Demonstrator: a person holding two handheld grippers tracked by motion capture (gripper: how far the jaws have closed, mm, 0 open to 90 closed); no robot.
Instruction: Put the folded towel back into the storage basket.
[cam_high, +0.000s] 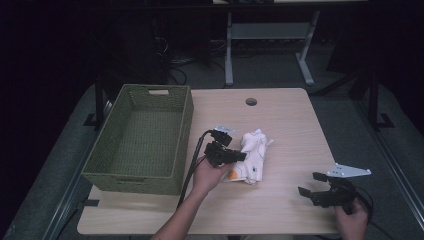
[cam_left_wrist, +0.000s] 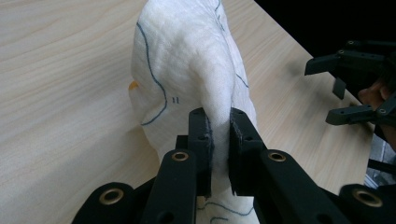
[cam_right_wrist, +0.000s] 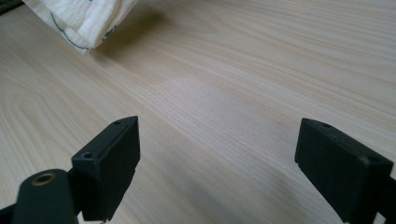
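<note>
High view: my left gripper (cam_high: 240, 155) sits near the table's middle, pointing toward the right edge, its jaws closed on a fold of the cloth (cam_high: 252, 157). Cloth is white with thin dark line marks and a small orange patch, bunched in a heap at mid-table, just right of the basket (cam_high: 142, 142). Basket is green, woven, and stands on the left part of the table, its long side running from the near edge toward the far edge.

Left gripper view: the two black jaws pinch a raised ridge of cloth (cam_left_wrist: 187, 65) between them, with only the fabric's thickness separating the pads. The rest of the cloth drapes down onto the wood beyond the jaws. My right gripper (cam_left_wrist: 348, 84) shows at the far right of that view, jaws apart.

Right gripper view: jaws stand wide, nothing between them, bare table (cam_right_wrist: 243, 84) beneath. A corner of the cloth (cam_right_wrist: 86, 18) lies at the upper left, well apart from the jaws.

High view again: right gripper (cam_high: 310, 184) rests near the table's near right corner, pointing left toward the cloth, holding nothing. A round hole (cam_high: 251, 101) sits near the far edge.
</note>
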